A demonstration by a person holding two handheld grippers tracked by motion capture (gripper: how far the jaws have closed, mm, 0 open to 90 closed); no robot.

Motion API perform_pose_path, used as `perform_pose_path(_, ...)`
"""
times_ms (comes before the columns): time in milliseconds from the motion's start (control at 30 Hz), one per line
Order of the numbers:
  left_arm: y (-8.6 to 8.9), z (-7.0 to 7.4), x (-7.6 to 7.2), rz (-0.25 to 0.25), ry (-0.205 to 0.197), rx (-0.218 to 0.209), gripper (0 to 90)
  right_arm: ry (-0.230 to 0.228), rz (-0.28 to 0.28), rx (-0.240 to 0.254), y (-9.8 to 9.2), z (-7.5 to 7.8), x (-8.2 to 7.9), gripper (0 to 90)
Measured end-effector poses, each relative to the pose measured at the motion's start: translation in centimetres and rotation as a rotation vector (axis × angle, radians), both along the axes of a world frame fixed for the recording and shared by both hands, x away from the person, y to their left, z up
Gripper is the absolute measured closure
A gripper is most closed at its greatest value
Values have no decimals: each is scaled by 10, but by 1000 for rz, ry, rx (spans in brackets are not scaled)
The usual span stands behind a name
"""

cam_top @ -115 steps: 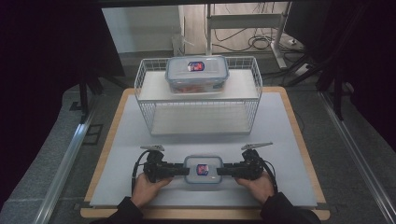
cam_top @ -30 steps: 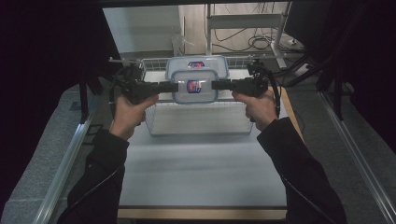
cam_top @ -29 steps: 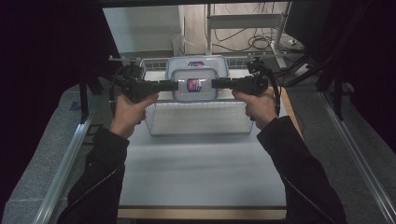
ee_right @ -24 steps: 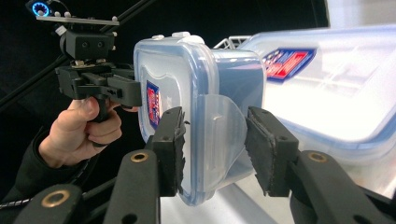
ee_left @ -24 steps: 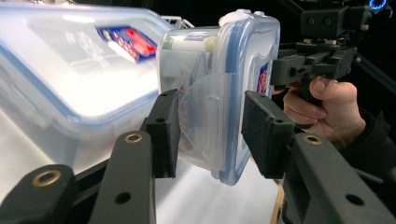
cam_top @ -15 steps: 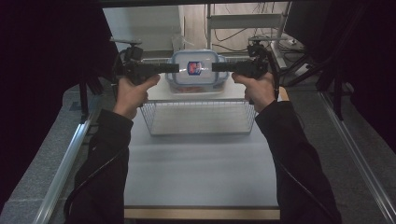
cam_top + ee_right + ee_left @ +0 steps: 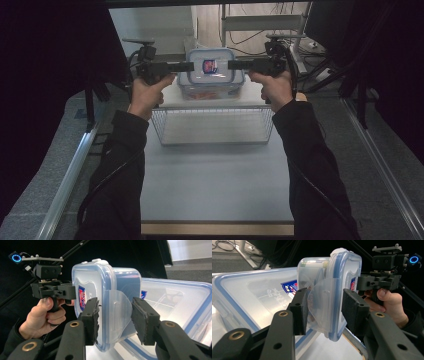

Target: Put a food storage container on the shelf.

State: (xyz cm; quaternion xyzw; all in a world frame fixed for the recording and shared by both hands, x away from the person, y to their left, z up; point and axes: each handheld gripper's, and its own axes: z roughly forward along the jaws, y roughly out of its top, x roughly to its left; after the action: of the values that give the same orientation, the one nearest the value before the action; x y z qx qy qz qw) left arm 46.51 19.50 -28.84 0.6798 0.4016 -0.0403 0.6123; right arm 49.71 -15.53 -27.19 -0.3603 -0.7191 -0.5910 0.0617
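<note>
We see a small clear plastic food box with a blue-rimmed snap lid [image 7: 210,69] carried in the air between two hand-held tools, above a larger clear plastic box of the same make [image 7: 210,89] that rests on top of a white wire basket [image 7: 215,126], itself standing upturned at the far end of the pale counter [image 7: 215,175]. The left claw [image 7: 189,66] meets the small box from its left end and the right claw [image 7: 233,64] from its right end, so the box's long axis runs straight from one claw to the other, across the high view. In the left gripper view we find the left claw [image 7: 324,311] partly closed, its two black pads on either side of the translucent latch flap [image 7: 322,307] at that end; the right gripper view shows the right claw [image 7: 115,320] in the same half-closed stance around the opposite flap [image 7: 120,315]. Each claw thus has hold of one end of the box. Both gripper views place the large box [image 7: 249,300] just behind and under the small one, with a gap between them as far as we can tell. Neither hand is the nearer: the load hangs midway between the left hand [image 7: 147,92] and the right hand [image 7: 274,87]. We judge that the coming move turns on lowering both ends together, so that the small box settles level and aligned lengthwise on the large lid [image 7: 175,300].
</note>
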Motion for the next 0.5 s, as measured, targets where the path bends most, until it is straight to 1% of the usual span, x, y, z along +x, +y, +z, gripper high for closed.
perform_pose_path(100, -1, 0, 0, 15, -6, 4, 563, 6, -6, 1, 0, 0, 1, 571)
perform_pose_path(133, -2, 0, 0, 24, -10, 15, 558, 9, -8, 3, 0, 0, 2, 571)
perform_pose_path(167, -3, 0, -1, 37, -16, 46, 553, 10, -12, 3, 0, 0, 2, 567)
perform_pose_path(233, -6, -1, 0, 43, -7, 76, 541, -1, -28, -26, 2, 0, 2, 545)
perform_pose_path(300, -8, -2, 0, 39, -8, 83, 526, 3, -39, -36, 3, -1, 3, 523)
perform_pose_path(367, -10, -3, 0, 48, -9, 78, 515, 2, -46, -30, 4, -2, 4, 520)
perform_pose_path(433, -10, -3, 0, 51, -7, 62, 510, -8, -61, -26, 4, -1, 5, 518)
perform_pose_path(467, -10, -3, 0, 51, -7, 62, 498, -16, -80, -30, 5, 0, 5, 515)
perform_pose_path(500, -10, -3, 0, 54, -8, 52, 486, -23, -86, -39, 5, 0, 6, 520)
